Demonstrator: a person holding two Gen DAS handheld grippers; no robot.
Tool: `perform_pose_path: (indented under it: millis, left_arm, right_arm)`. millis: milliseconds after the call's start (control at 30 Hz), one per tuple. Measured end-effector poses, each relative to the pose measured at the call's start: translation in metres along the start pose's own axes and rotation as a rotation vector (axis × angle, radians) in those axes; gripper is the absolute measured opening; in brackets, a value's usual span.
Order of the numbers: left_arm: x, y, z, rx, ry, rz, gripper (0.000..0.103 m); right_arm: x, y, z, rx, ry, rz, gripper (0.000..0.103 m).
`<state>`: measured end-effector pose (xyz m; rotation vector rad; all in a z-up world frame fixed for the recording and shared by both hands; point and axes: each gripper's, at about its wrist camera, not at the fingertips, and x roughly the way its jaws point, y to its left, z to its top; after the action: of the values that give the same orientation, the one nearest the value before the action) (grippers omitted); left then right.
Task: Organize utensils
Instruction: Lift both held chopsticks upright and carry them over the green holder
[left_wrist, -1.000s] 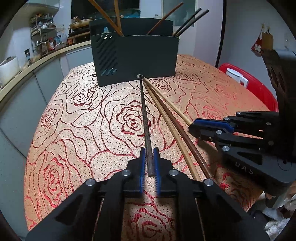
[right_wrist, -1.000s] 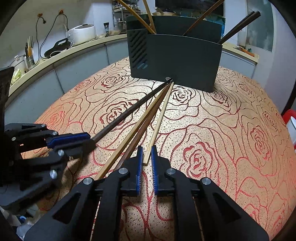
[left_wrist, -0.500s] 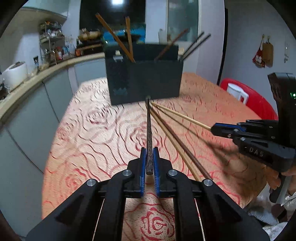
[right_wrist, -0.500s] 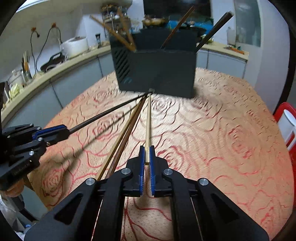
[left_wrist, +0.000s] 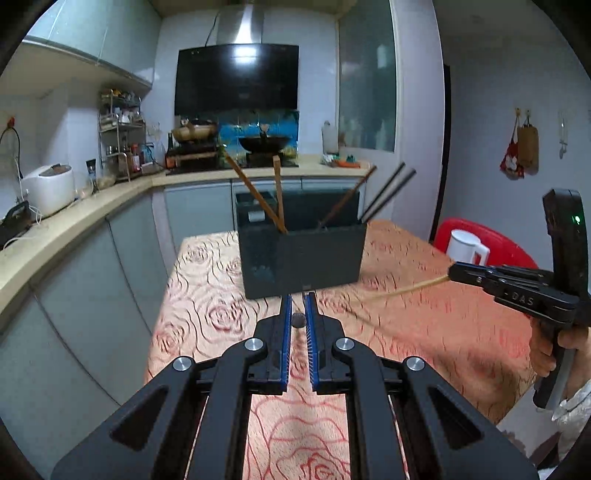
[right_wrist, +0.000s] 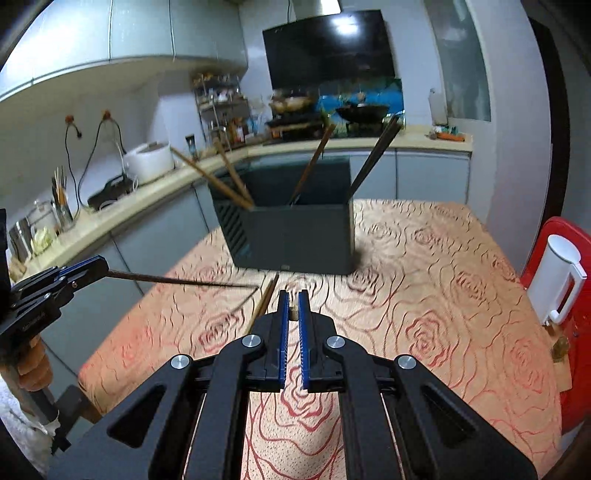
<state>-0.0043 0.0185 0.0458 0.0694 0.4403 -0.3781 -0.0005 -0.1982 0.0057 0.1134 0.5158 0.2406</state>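
Observation:
My left gripper (left_wrist: 298, 300) is shut on the rear end of a dark chopstick (left_wrist: 298, 319), seen end-on between the blue pads and held in the air. The right wrist view shows that gripper (right_wrist: 105, 267) at the left, the dark chopstick (right_wrist: 177, 280) reaching toward the table's middle. My right gripper (right_wrist: 293, 295) is shut on a pale bamboo chopstick (right_wrist: 293, 314); the left wrist view shows it (left_wrist: 452, 273) at the right with that chopstick (left_wrist: 406, 290). Ahead stands the dark utensil holder (left_wrist: 301, 258) (right_wrist: 291, 236) with several chopsticks in it. Two brown chopsticks (right_wrist: 267, 295) lie on the tablecloth.
The table (right_wrist: 424, 295) wears a rose-patterned cloth. A white jug (right_wrist: 557, 280) stands on a red stool (left_wrist: 491, 236) to the right. A kitchen counter (left_wrist: 74, 218) with a rice cooker (left_wrist: 48, 188) runs along the left.
Both grippers have risen and lifted their chopsticks off the tablecloth. The views have tilted upward, so the holder now sits lower in each picture.

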Motion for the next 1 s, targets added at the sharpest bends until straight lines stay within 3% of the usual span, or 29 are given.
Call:
perform_pose_path:
  millis: [300, 533, 833, 1000]
  left_arm:
    - [0.016, 0.001, 0.039, 0.029, -0.015, 0.0, 0.007]
    - [0.028, 0.006, 0.063, 0.015, -0.003, -0.005, 0.007]
    - [0.038, 0.013, 0.096, 0.014, 0.024, -0.014, 0.007]
    - [0.033, 0.01, 0.126, 0.022, -0.003, -0.031, 0.007]
  right_arm:
    - [-0.01, -0.015, 0.026, 0.044, -0.067, 0.025, 0.006]
    - [-0.005, -0.024, 0.047, 0.075, -0.065, 0.04, 0.006]
    - [-0.009, -0.035, 0.091, 0.108, -0.067, 0.052, 0.006]
    - [-0.016, -0.038, 0.121, 0.105, -0.093, 0.024, 0.006]
